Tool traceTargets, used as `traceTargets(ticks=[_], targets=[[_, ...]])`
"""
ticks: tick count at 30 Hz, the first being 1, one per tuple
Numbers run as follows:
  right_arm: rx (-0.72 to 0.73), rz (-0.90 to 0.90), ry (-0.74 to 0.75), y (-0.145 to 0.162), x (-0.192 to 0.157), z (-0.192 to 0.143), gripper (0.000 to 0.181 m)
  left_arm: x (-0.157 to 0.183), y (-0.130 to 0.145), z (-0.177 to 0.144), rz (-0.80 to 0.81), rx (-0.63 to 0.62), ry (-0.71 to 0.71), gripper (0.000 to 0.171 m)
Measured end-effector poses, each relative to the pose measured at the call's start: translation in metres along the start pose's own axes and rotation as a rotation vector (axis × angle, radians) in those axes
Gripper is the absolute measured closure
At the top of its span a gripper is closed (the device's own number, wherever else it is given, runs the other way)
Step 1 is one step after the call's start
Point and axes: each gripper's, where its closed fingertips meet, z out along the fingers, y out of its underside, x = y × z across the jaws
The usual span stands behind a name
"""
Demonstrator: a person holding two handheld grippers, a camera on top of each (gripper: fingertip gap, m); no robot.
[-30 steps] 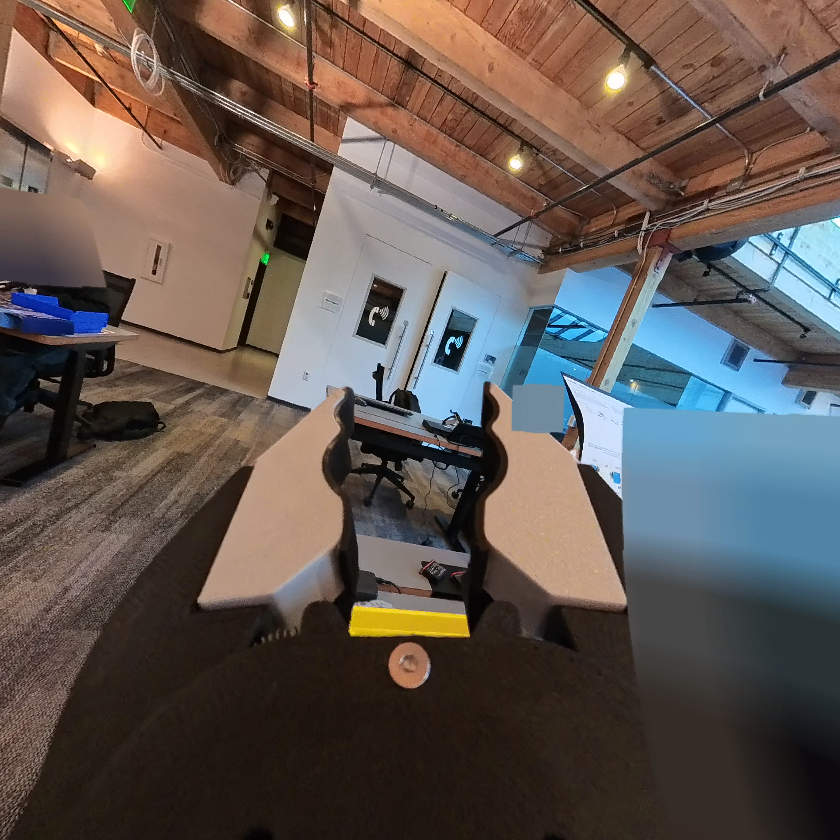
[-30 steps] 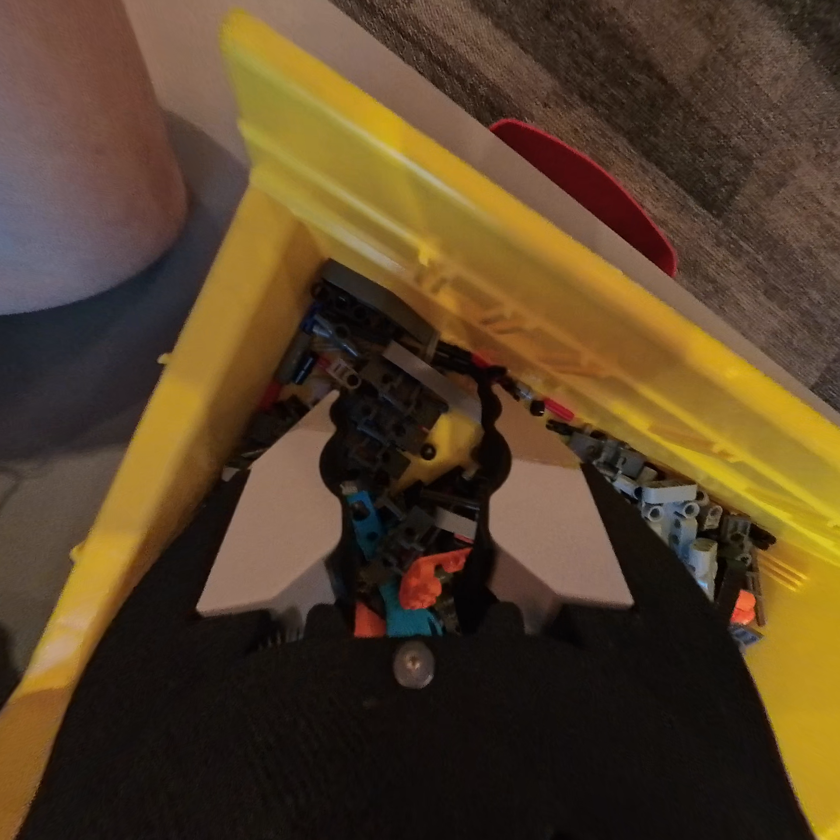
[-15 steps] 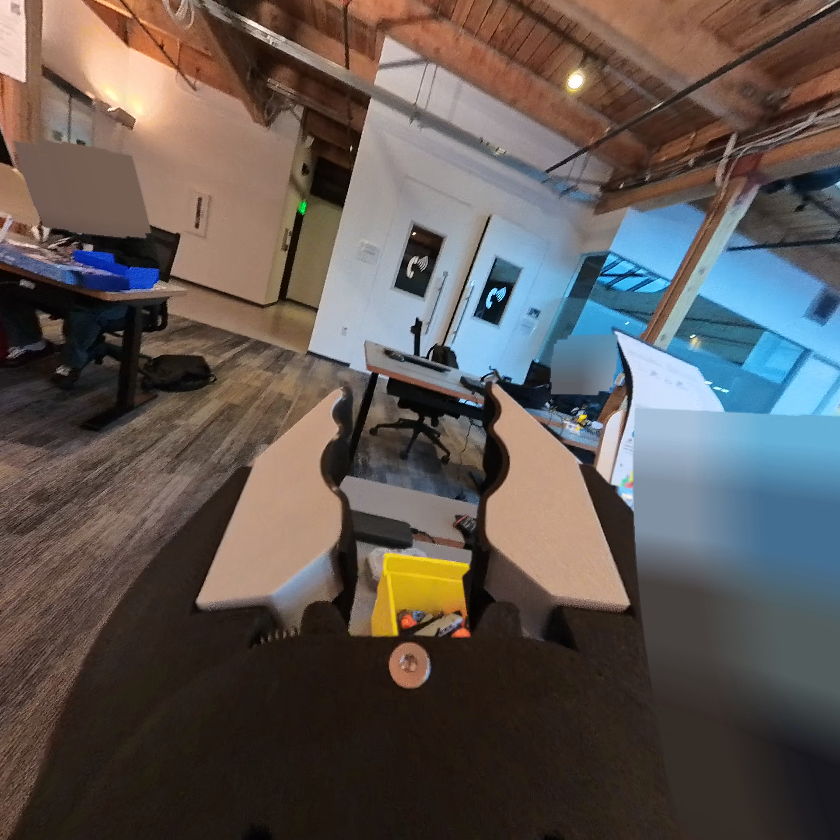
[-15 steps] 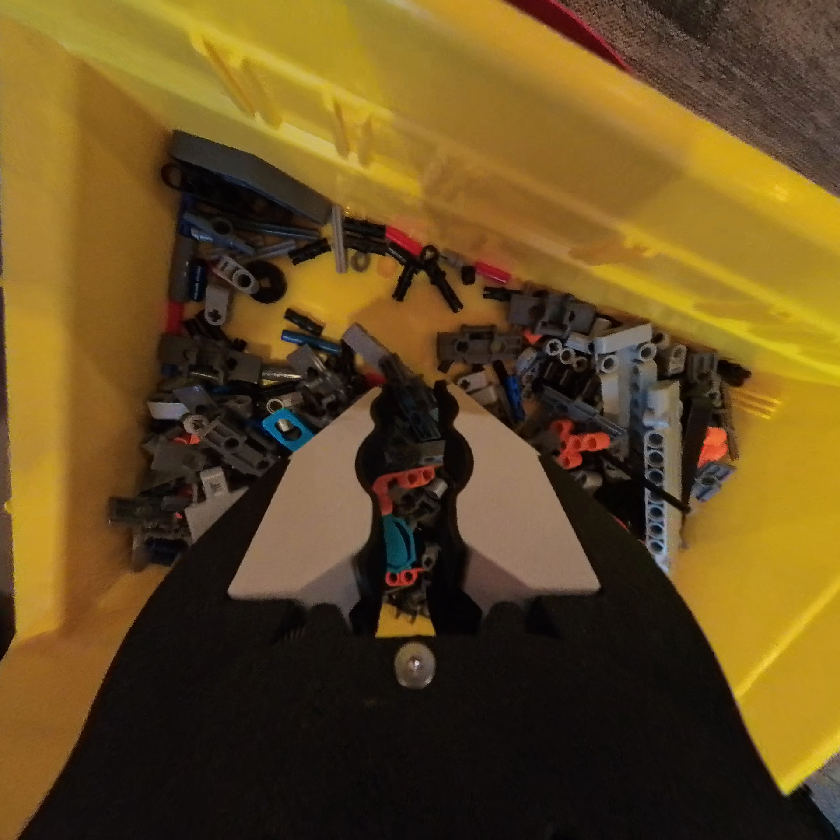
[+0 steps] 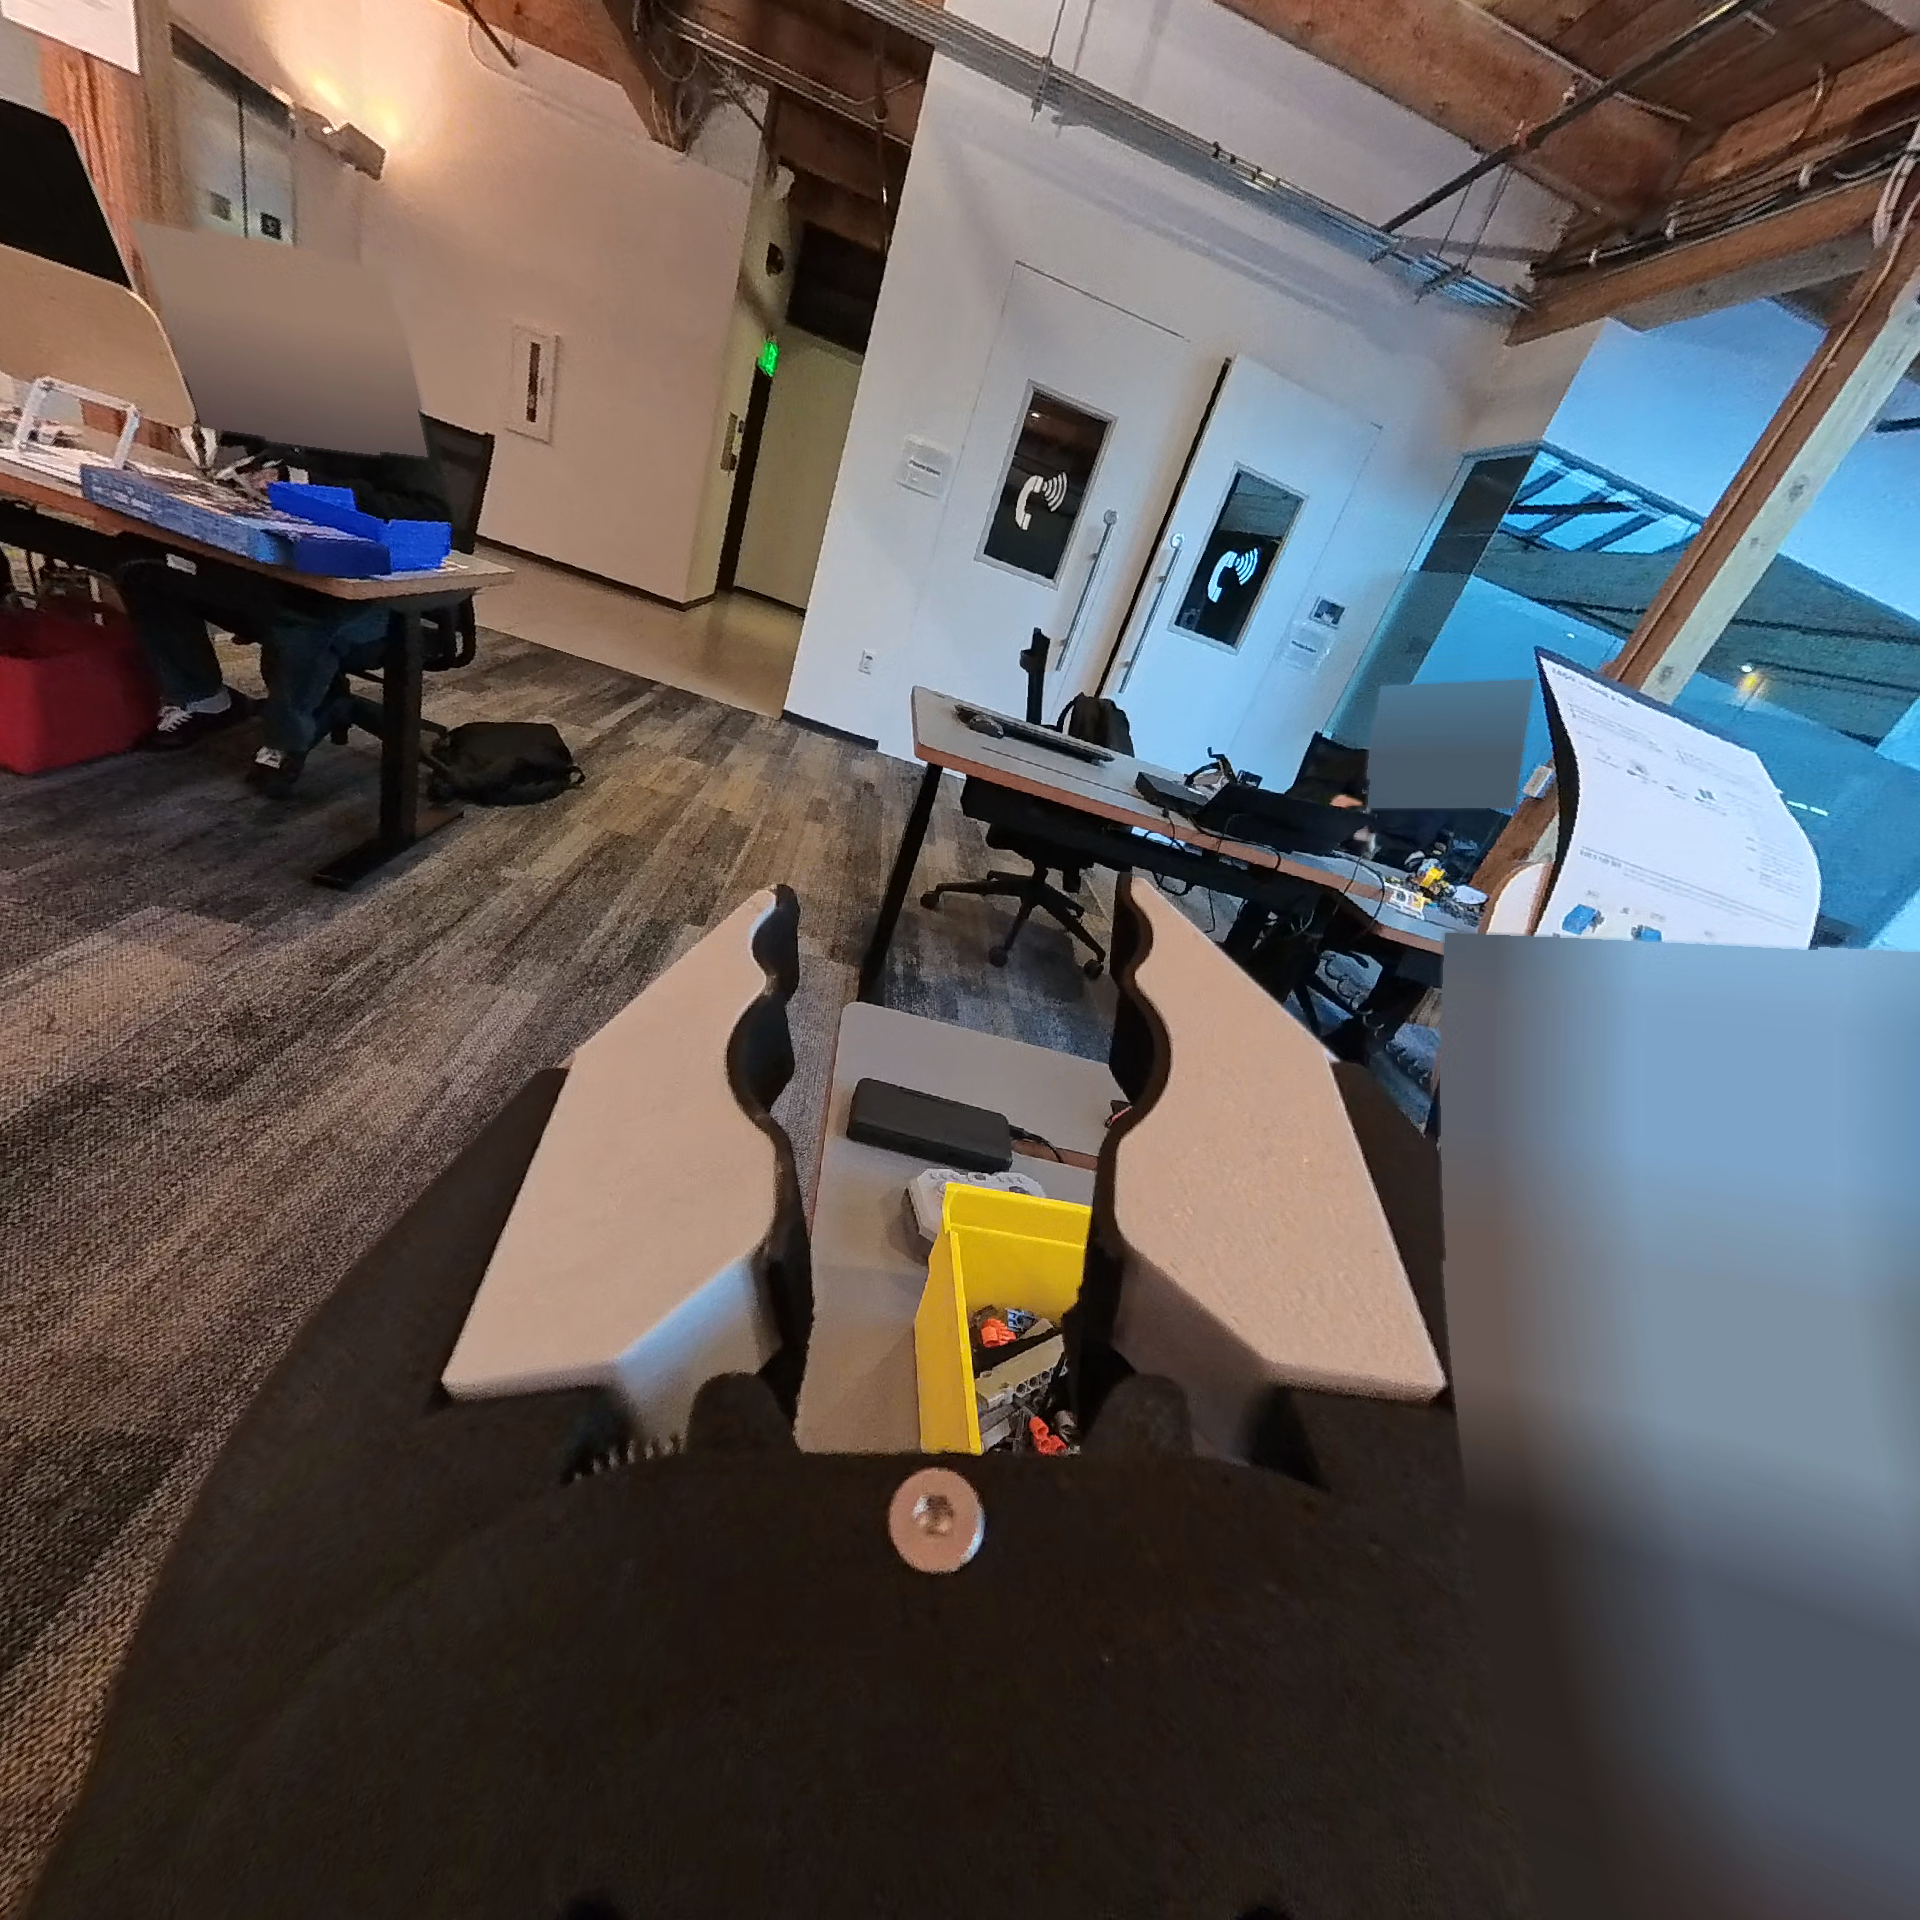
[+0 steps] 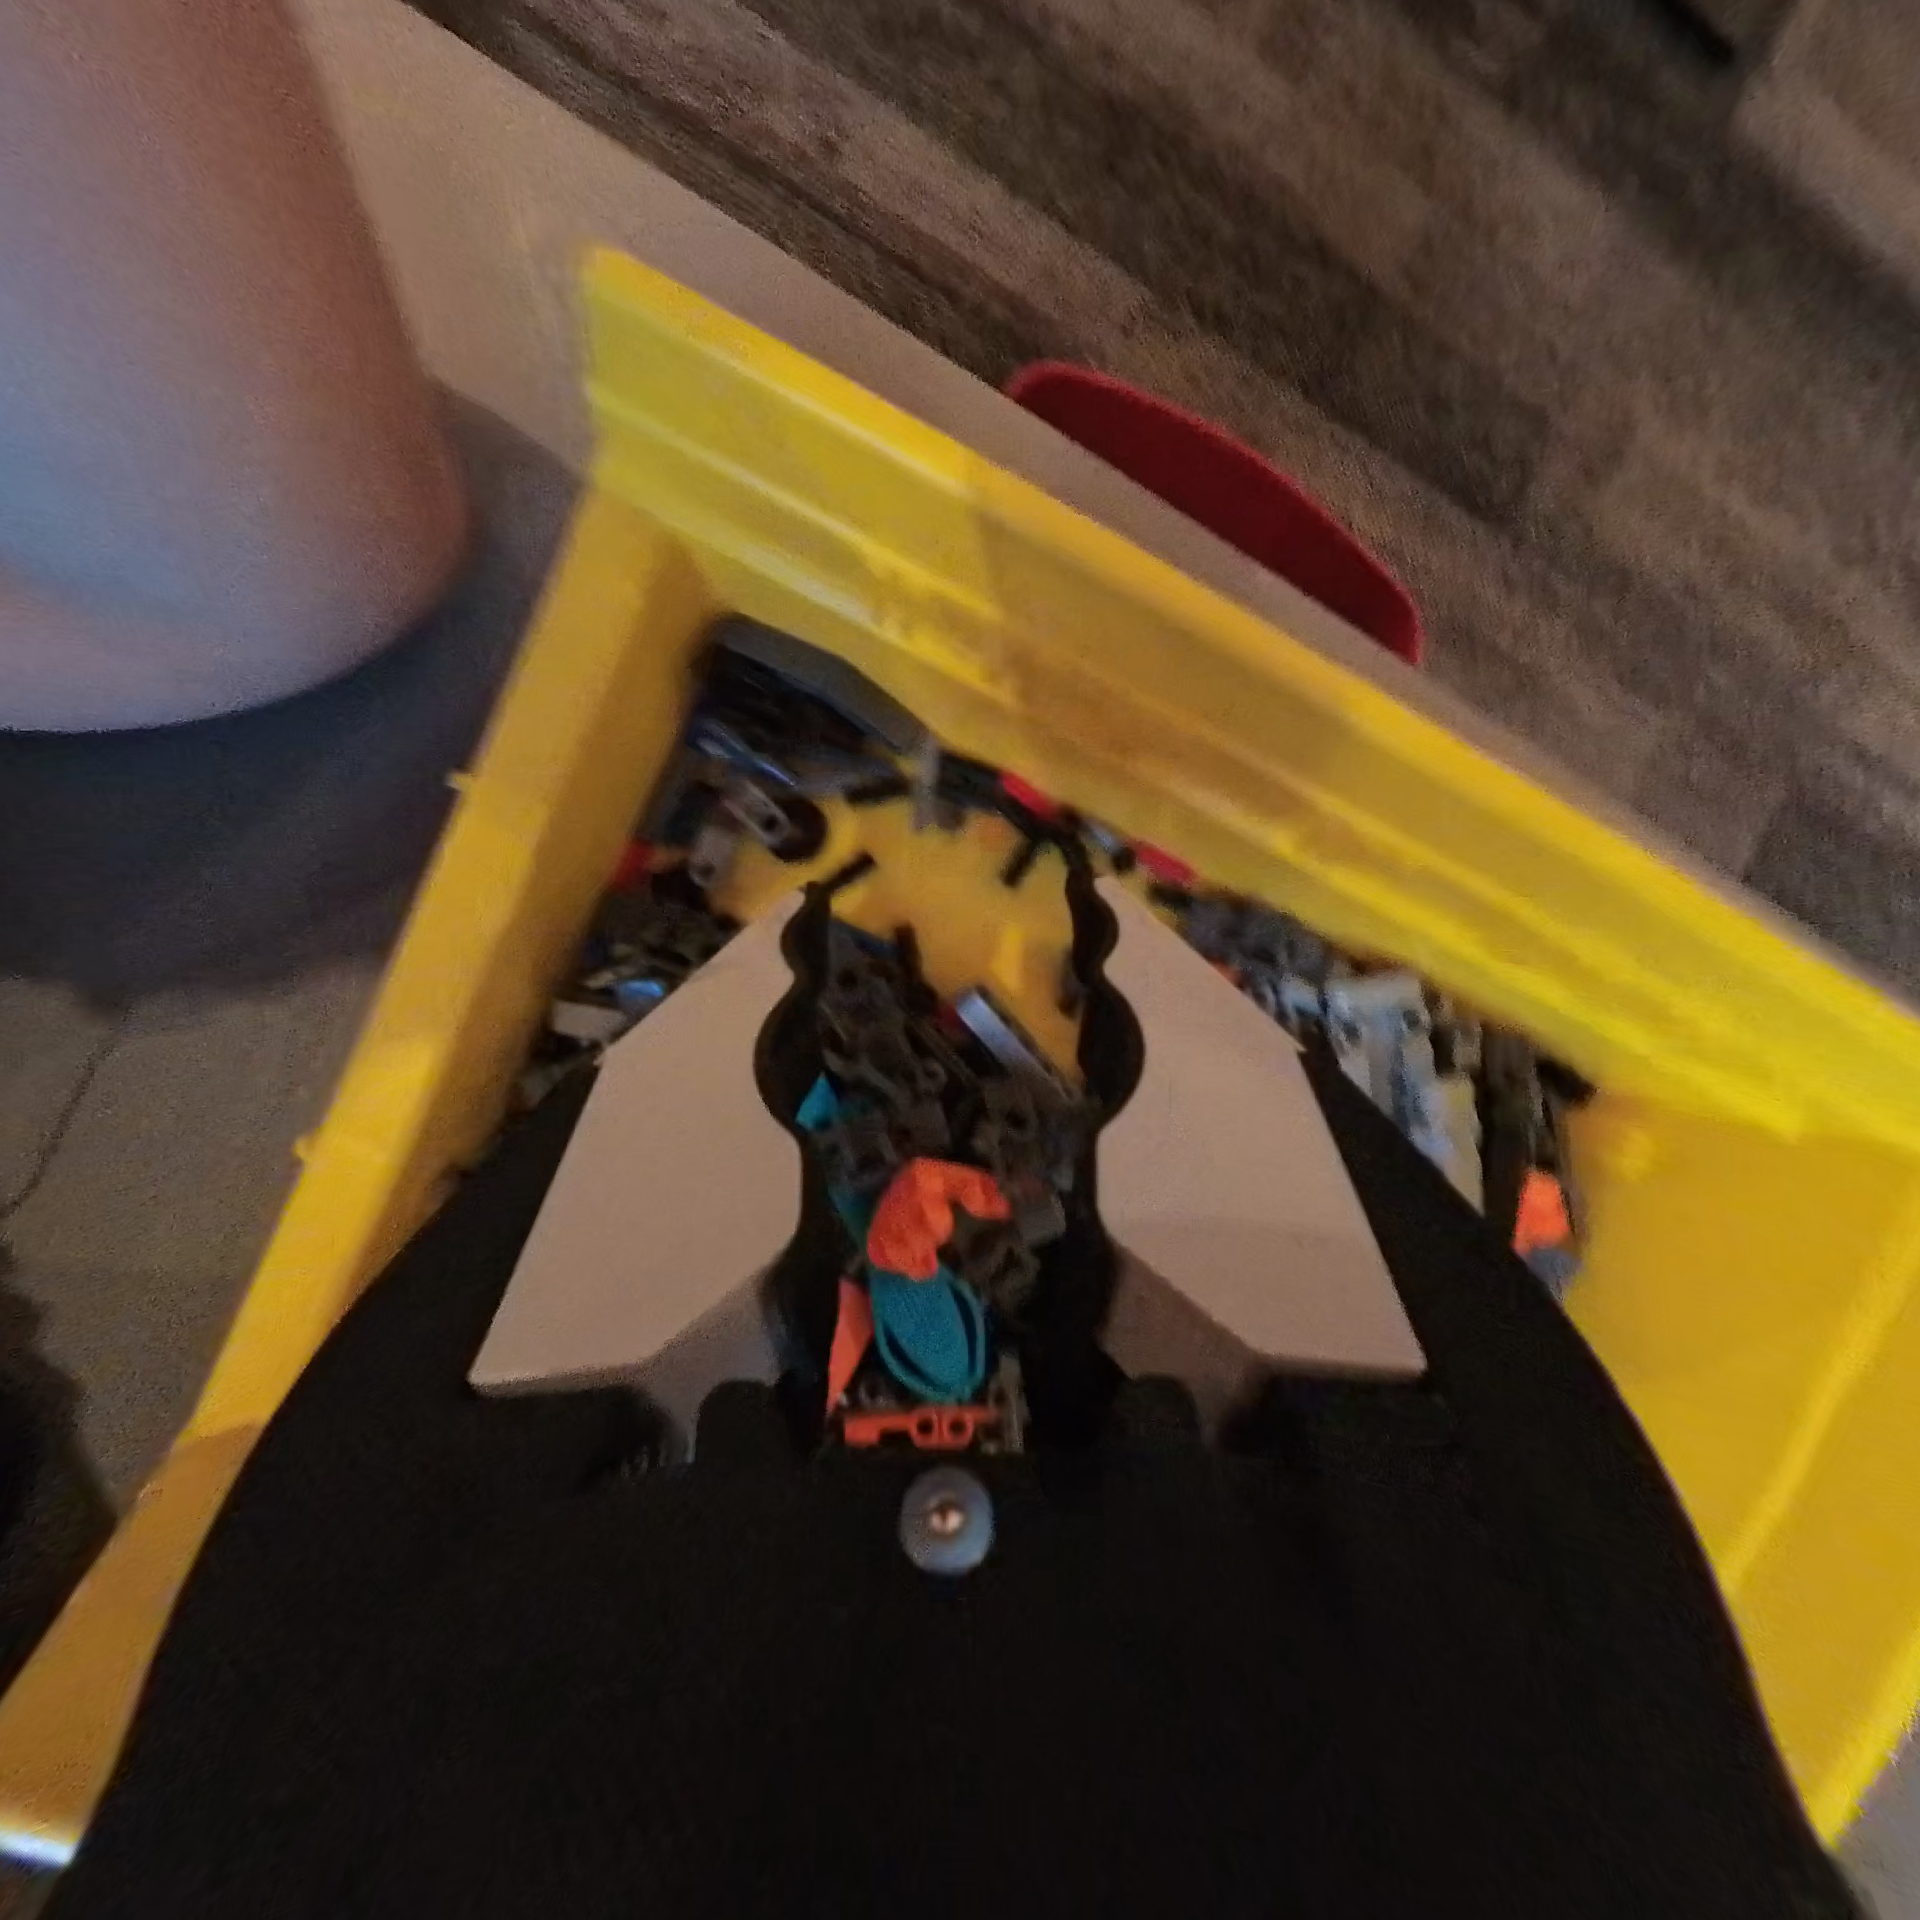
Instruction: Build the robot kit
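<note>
The left claw (image 5: 951, 935) is held up in the air with its two grey fingers (image 5: 644, 1195) spread wide and nothing between them. Through the gap, well below, a grey table (image 5: 868, 1299) carries a yellow bin (image 5: 1013, 1247) of small plastic building pieces (image 5: 1018, 1361), a white controller-like device (image 5: 951, 1195) just behind the bin, and a flat black pack (image 5: 928, 1124) farther back. Beyond lie a carpeted office floor (image 5: 260, 1039), desks with office chairs (image 5: 1023, 873), and a curved white poster (image 5: 1673, 821) at the right.

The right claw (image 6: 948, 904) hangs over the same yellow bin (image 6: 1143, 686), pointing down into it, fingers (image 6: 665, 1164) apart. Between them show loose pieces on the bin floor: an orange piece (image 6: 925, 1221), a teal piece (image 6: 925, 1330) and dark grey ones (image 6: 883, 1029). The picture is blurred, so whether any piece touches the fingers cannot be told. A red curved object (image 6: 1236, 499) sits past the bin's far wall, and a pale rounded object (image 6: 187, 364) stands at the left.
</note>
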Motion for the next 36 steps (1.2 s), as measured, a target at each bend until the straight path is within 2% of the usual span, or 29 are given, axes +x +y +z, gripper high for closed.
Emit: traceTargets(ticks=[2, 4, 8, 14, 17, 20, 24, 27, 30, 36], targets=[[0.077, -0.135, -0.077, -0.023, -0.026, 0.014, 0.135, 0.001, 0.0, 0.0, -0.001, 0.001, 0.008, 0.114], [0.084, -0.219, -0.119, -0.03, -0.041, 0.027, 0.143, 0.002, -0.001, -0.001, -0.004, 0.002, 0.015, 0.114], [0.065, -0.346, -0.005, -0.028, -0.033, 0.04, 0.157, 0.0, -0.005, -0.005, -0.021, 0.027, 0.021, 0.113], [0.064, -0.296, -0.023, -0.024, -0.034, 0.042, 0.158, -0.001, -0.005, -0.006, -0.025, 0.028, 0.02, 0.113], [-0.017, -0.281, -0.062, -0.009, -0.037, 0.041, 0.166, 0.0, -0.006, -0.007, -0.023, 0.032, 0.021, 0.113], [-0.126, -0.277, -0.032, 0.011, -0.03, 0.046, 0.164, 0.0, -0.006, -0.007, -0.025, 0.034, 0.022, 0.113], [-0.045, -0.257, -0.074, -0.005, -0.038, 0.046, 0.164, -0.001, -0.006, -0.008, -0.024, 0.031, 0.024, 0.113], [-0.016, -0.234, -0.108, -0.007, -0.045, 0.049, 0.154, 0.0, -0.007, -0.008, -0.027, 0.039, 0.027, 0.113], [0.043, -0.203, -0.11, -0.016, -0.048, 0.05, 0.155, 0.0, -0.005, -0.007, -0.024, 0.029, 0.029, 0.113], [0.016, -0.176, -0.075, -0.012, -0.037, 0.056, 0.157, 0.002, -0.004, -0.005, -0.019, 0.021, 0.031, 0.113]])
